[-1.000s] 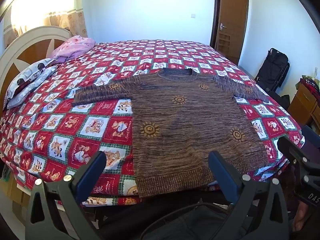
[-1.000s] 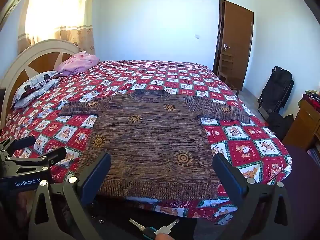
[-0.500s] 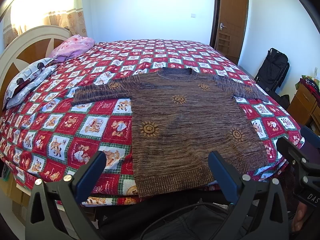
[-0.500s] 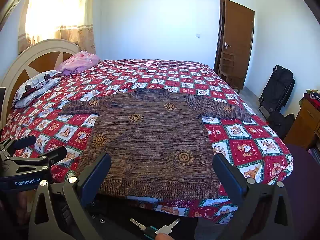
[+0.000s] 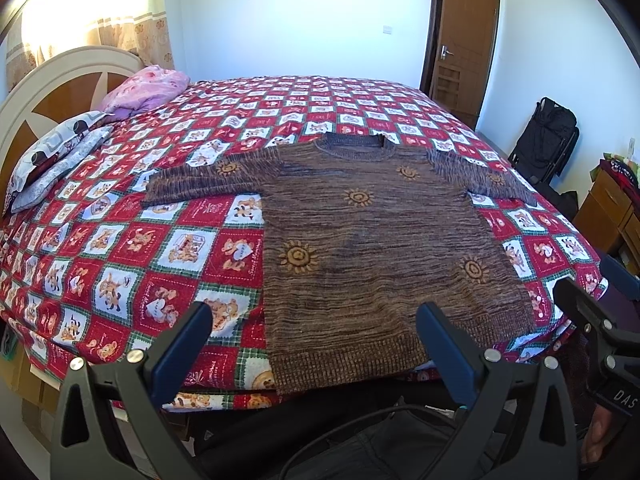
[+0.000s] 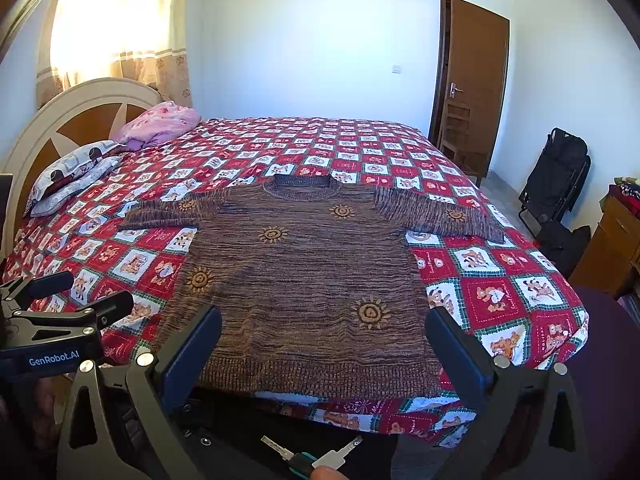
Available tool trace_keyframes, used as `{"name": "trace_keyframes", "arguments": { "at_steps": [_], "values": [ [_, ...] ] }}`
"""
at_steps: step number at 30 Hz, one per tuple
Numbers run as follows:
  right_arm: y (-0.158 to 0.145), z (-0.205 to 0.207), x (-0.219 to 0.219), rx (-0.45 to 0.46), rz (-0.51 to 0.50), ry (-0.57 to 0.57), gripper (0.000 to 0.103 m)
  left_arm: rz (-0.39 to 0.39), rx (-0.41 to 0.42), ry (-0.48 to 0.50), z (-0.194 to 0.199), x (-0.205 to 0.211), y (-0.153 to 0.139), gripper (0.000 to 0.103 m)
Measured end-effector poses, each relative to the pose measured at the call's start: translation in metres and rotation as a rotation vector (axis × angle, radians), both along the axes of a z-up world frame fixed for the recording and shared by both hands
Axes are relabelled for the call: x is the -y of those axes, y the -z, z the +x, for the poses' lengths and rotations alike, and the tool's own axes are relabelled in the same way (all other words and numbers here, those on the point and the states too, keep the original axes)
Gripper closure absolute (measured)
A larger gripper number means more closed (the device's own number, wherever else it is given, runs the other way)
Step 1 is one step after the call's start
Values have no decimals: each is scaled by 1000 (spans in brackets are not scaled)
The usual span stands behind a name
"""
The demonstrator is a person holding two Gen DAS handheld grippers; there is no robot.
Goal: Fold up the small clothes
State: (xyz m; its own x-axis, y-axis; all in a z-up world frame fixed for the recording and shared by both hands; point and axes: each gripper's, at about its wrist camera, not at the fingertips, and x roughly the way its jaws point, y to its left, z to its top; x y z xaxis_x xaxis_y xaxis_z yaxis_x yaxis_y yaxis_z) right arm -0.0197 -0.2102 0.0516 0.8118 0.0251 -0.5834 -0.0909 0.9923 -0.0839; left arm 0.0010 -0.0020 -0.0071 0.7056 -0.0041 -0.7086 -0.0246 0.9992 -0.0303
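Note:
A brown knitted sweater (image 5: pixel 372 240) (image 6: pixel 308 276) with orange sun motifs lies flat and face up on the bed, both sleeves spread sideways, collar toward the far side, hem at the near edge. My left gripper (image 5: pixel 314 320) hovers open just short of the hem, nothing between its blue-padded fingers. My right gripper (image 6: pixel 324 326) is likewise open and empty in front of the hem. Each gripper shows at the edge of the other's view: the right gripper (image 5: pixel 592 320) and the left gripper (image 6: pixel 60 304).
The bed carries a red, white and green patchwork bedspread (image 5: pixel 132 248) (image 6: pixel 500 292). Pillows (image 5: pixel 60 152) and a pink bundle (image 5: pixel 148 88) sit by the headboard. A black folded stroller (image 6: pixel 560 176), a wooden cabinet (image 6: pixel 612 248) and a door (image 6: pixel 472 80) stand to the right. Keys (image 6: pixel 308 456) hang low.
Both grippers have shifted very slightly; the sweater lies as before and both stay open.

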Motion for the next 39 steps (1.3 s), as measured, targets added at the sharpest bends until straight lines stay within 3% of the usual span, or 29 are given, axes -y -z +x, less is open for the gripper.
{"name": "trace_keyframes", "arguments": {
  "at_steps": [39],
  "values": [
    [5,3,0,-21,8,-6,1,-11,-10,2,0,1,8,0]
  ]
}}
